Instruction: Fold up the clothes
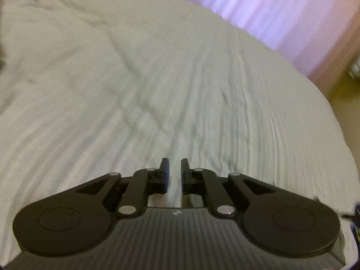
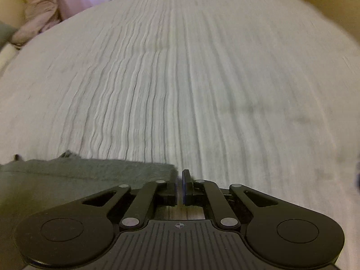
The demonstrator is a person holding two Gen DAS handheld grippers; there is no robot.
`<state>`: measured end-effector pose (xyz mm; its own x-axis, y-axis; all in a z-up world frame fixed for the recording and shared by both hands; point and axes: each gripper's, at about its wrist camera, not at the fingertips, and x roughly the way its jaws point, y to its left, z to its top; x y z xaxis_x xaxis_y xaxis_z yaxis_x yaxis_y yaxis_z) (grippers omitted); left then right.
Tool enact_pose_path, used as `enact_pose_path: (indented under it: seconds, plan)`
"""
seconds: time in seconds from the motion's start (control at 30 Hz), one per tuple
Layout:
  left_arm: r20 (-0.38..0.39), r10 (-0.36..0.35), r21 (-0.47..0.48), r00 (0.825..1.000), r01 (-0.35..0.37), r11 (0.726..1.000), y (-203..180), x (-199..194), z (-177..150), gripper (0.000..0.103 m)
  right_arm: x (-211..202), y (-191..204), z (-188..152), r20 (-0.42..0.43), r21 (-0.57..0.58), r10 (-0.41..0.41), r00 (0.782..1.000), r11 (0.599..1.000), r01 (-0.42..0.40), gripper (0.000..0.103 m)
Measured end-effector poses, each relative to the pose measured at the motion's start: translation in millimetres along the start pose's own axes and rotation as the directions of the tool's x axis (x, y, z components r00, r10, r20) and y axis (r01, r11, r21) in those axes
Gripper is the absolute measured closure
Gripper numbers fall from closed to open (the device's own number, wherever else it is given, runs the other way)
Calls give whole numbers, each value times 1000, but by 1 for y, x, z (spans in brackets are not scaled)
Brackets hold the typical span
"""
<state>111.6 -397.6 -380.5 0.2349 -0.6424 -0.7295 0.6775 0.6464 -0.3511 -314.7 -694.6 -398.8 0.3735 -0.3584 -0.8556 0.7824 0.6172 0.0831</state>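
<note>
Grey cloth (image 2: 90, 171) edge beside right gripper (image 2: 179, 175)

Open white bedspread (image 2: 180, 78) lies ahead (wrinkled only), with a grey garment (image 2: 90, 171) lower left and curtain (image 1: 270, 11) beyond.

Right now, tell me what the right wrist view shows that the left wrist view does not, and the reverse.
Only the right wrist view shows a dark grey garment lying on the bed, its corner reaching the left finger of the right gripper, whose jaws are nearly together; whether they pinch the cloth is unclear. Only the left wrist view shows the left gripper, a narrow gap between its fingers with nothing in it, and deeper creases in the cover. Both share the pale ribbed bedspread and pinkish curtains behind it.
</note>
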Motion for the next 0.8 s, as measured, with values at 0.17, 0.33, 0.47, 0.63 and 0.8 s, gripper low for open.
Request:
enact_pose_path:
  seconds: [0.17,0.33,0.47,0.63,0.8]
  plan:
    - [-92,-205,71,975,212,975,-38,-7,-13,96,-16,42,-8,56,-89,63,996,994,-57,101]
    - [-241,-250,243,938,307,920,-82,28,-48,95,15,68,-17,5,-141,163,987,977,-161,101]
    - [-186,-139,262,973,186,947,-73,54,-49,97,45,34,-9,20,-10,102,995,995,-102,101]
    - [-96,-129,175,987,144,974,-49,26,-29,95,2,-4,3,150,168,73,986,981,-98,52]
    - [-125,-132,165,983,151,975,-25,-45,-42,95,-50,0,-29,166,156,134,977,975,-160,22]
